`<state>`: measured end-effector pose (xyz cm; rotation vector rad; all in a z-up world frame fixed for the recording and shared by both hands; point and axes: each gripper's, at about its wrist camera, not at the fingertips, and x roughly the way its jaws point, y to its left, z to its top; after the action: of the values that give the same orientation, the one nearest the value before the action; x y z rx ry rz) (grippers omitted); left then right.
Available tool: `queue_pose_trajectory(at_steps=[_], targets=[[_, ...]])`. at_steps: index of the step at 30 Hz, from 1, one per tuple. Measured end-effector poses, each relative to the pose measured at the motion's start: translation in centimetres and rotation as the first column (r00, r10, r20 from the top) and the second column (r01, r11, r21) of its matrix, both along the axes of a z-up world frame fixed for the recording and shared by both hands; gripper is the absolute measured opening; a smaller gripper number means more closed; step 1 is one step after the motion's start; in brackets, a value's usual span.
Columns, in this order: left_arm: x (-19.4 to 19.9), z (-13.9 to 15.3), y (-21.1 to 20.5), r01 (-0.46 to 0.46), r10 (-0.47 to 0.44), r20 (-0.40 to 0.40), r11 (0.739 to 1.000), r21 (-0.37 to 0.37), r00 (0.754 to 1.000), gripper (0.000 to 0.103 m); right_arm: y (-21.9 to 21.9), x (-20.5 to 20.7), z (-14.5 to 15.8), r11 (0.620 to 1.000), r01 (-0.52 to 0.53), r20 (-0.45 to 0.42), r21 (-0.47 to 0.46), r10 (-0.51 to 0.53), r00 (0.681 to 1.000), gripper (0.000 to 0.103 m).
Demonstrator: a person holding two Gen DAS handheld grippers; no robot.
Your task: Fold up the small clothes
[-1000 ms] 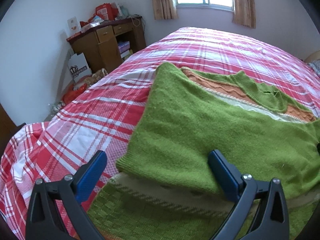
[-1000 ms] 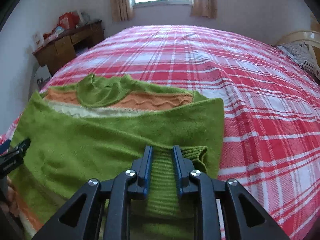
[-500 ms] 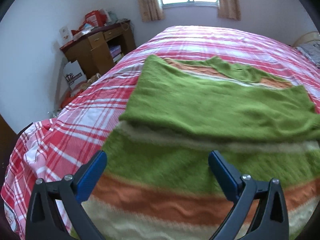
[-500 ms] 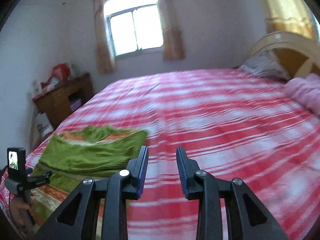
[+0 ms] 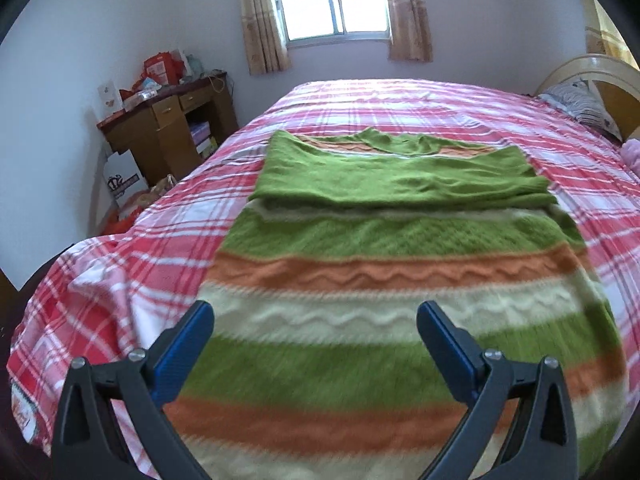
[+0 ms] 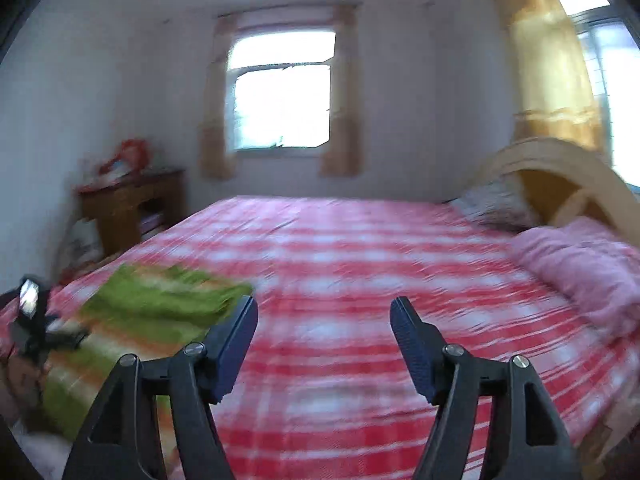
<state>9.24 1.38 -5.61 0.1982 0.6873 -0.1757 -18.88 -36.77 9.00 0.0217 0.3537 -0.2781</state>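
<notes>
A green knit sweater [image 5: 400,240] with orange and cream stripes lies flat on the red plaid bed [image 5: 160,248], its plain green sleeves folded across the chest. My left gripper [image 5: 316,324] is open and empty, held above the sweater's lower hem. My right gripper [image 6: 324,320] is open and empty, raised over the bare bedspread [image 6: 340,280] to the right of the sweater [image 6: 160,308]. The other gripper's handle [image 6: 32,320] shows at the left edge of the right wrist view.
A wooden desk [image 5: 168,128] with clutter stands left of the bed, with bags [image 5: 124,184] on the floor below it. Pillows [image 6: 492,204] and a pink blanket [image 6: 580,268] lie by the headboard [image 6: 560,176] at the right. A window [image 5: 332,0] is in the far wall.
My right gripper let go of the sleeve cuff, opened, and lifted away to the right. My left gripper pulled back toward the hem, so more of the sweater shows.
</notes>
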Motion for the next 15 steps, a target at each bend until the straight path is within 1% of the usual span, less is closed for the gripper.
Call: queue_pose_trajectory(at_steps=[1,3,5,7,10,12,13,14,15], targets=[[-0.8,0.3,0.8,-0.002,0.002,0.006,1.0,-0.002,1.0,0.103,0.8,0.4,-0.9,0.998,-0.058,-0.03,0.022,0.059,0.998,0.069],[-1.7,0.7,2.2,-0.005,0.005,0.011,1.0,-0.001,1.0,0.103,2.6,1.6,-3.1,0.984,-0.169,-0.104,0.061,0.175,0.979,0.069],[-2.7,1.0,3.8,-0.011,0.011,0.01,1.0,-0.006,1.0,0.103,4.8,3.1,-5.6,0.96,-0.263,-0.182,0.094,0.276,0.944,0.069],[-3.5,0.9,5.3,-0.018,0.018,-0.001,1.0,-0.006,1.0,0.103,7.1,4.5,-8.2,0.927,-0.351,-0.25,0.135,0.374,0.893,0.069],[-4.5,0.0,7.4,-0.042,0.042,-0.003,0.999,0.008,0.999,0.103,9.5,5.9,-12.1,0.896,-0.393,-0.32,0.206,0.441,0.839,0.068],[-4.8,-0.9,8.6,-0.06,0.061,-0.023,0.998,0.011,0.998,0.103,10.0,6.8,-14.5,0.876,-0.385,-0.347,0.29,0.471,0.811,0.056],[-4.9,-1.3,9.4,-0.067,0.067,-0.04,0.998,0.003,0.997,0.103,10.0,7.3,-16.0,0.861,-0.367,-0.363,0.351,0.487,0.794,0.052],[-4.9,-1.7,10.0,-0.068,0.068,-0.05,0.998,-0.012,0.996,0.103,10.1,7.3,-17.1,0.853,-0.354,-0.374,0.384,0.494,0.785,0.048],[-4.8,-1.8,10.5,-0.078,0.077,-0.052,0.997,-0.022,0.996,0.103,10.2,7.5,-18.1,0.845,-0.341,-0.385,0.413,0.501,0.775,0.047]])
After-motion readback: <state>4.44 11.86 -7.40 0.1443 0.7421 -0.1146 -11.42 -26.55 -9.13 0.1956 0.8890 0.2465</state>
